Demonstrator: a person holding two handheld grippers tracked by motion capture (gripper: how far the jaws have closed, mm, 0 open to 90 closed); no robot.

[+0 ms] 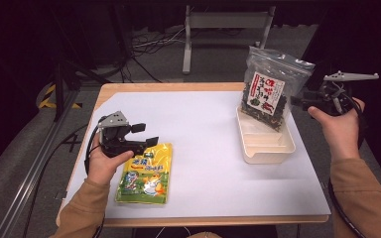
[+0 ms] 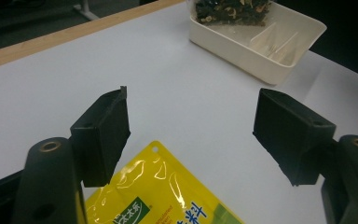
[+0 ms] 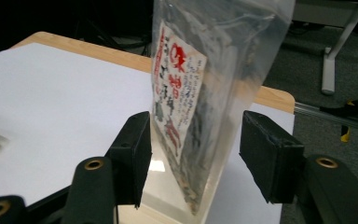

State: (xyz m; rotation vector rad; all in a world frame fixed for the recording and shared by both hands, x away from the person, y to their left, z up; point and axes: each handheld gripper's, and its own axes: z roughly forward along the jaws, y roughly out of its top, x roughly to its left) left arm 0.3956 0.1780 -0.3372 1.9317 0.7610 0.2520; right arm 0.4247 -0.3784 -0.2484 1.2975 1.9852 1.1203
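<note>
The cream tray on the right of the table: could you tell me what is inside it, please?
A clear bag of dark dried food stands upright in the far end of the cream tray. The near compartments look empty. The tray floor beneath the bag is covered from sight.

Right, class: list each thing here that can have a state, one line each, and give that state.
Clear bag: upright, standing in the tray, between the right tool's open jaws, zip top looks closed.
Tray: on the table, near section empty.
Yellow pouch: lying flat, looks sealed.
Left tool: open, over the pouch's top edge.
Right tool: open, not gripping.
</note>
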